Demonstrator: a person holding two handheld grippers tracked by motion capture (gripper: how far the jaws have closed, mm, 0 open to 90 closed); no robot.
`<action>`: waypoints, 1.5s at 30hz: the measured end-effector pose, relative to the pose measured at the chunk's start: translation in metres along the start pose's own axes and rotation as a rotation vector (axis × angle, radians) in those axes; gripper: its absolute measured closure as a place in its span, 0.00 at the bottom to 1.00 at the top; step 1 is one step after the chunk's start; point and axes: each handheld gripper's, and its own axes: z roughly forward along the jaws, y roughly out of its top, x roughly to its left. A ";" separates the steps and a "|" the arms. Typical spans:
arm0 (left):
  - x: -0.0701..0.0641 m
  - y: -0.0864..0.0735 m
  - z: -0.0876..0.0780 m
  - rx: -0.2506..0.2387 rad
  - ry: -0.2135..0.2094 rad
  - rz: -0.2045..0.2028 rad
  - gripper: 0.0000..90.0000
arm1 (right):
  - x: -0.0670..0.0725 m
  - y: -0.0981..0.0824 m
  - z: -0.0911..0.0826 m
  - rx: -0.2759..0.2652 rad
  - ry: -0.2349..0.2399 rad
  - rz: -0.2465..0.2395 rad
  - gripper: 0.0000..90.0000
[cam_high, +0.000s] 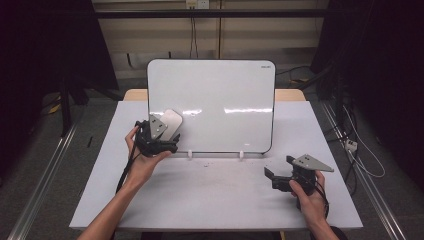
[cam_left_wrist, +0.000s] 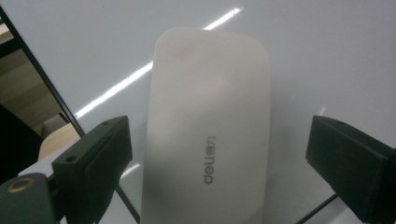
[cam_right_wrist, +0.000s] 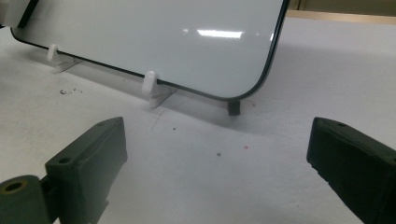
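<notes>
The white deli whiteboard eraser (cam_left_wrist: 210, 135) clings flat to the lower-left of the propped whiteboard (cam_high: 225, 90); the left gripper (cam_high: 159, 131) straddles it, jaws spread, untouching; a skewed squeeze could slide it; right gripper (cam_high: 286, 175) gapes empty above the table (cam_high: 210, 200)

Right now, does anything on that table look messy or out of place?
Only small things: dark crumbs and specks dot the table before the whiteboard. A white eraser sits tilted on the board's lower-left, between the left gripper's open jaws.
</notes>
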 end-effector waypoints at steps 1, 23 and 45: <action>0.000 0.000 0.000 -0.003 -0.002 -0.013 0.08 | 0.000 0.000 0.000 0.000 0.000 0.000 0.06; 0.007 -0.001 -0.043 -0.045 -0.114 -0.174 0.05 | 0.001 0.000 0.001 -0.001 0.000 0.004 0.06; 0.002 -0.033 -0.081 -0.033 -0.071 -0.163 0.06 | 0.001 0.000 0.001 0.003 -0.006 0.003 0.06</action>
